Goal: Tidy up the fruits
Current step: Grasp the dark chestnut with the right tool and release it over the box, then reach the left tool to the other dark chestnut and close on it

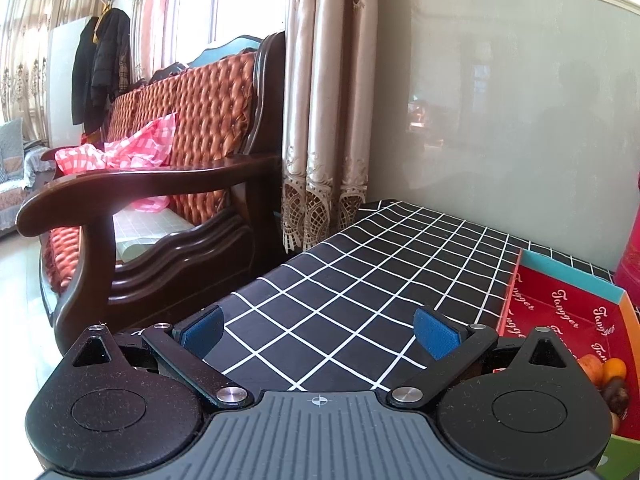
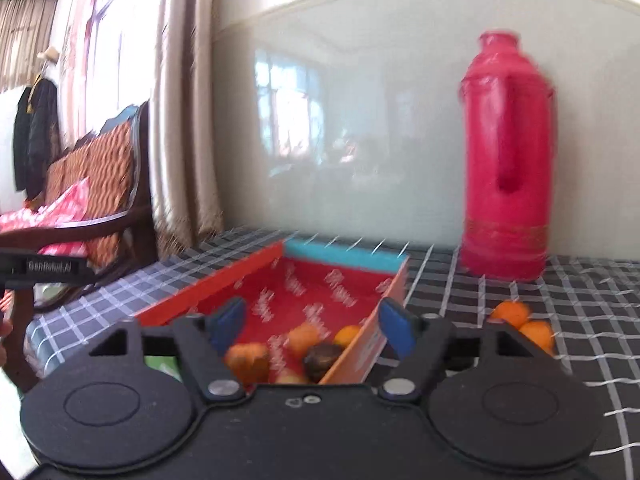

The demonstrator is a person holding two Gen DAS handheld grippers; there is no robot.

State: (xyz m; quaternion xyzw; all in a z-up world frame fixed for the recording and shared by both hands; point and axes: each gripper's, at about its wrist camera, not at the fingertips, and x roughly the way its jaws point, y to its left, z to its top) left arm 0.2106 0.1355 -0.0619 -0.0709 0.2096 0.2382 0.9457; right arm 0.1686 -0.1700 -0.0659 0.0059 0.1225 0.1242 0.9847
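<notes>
A red cardboard box [image 2: 320, 292] with a teal far wall lies on the black grid tablecloth [image 2: 580, 320]. Inside its near end lie several fruits: an orange one [image 2: 248, 358], another orange [image 2: 346, 336] and a dark brown fruit [image 2: 322, 356]. Two oranges [image 2: 524, 322] lie on the cloth to the right of the box. My right gripper [image 2: 312, 322] is open and empty, above the box's near end. My left gripper [image 1: 318, 330] is open and empty over the cloth, left of the box [image 1: 568, 312]; fruits [image 1: 604, 372] show at its right edge.
A tall red thermos [image 2: 506, 160] stands at the back right against the wall. A wooden sofa [image 1: 160, 208] with orange cushions stands left of the table, beside curtains [image 1: 324, 120]. The left gripper's body [image 2: 44, 268] shows at the left edge of the right wrist view.
</notes>
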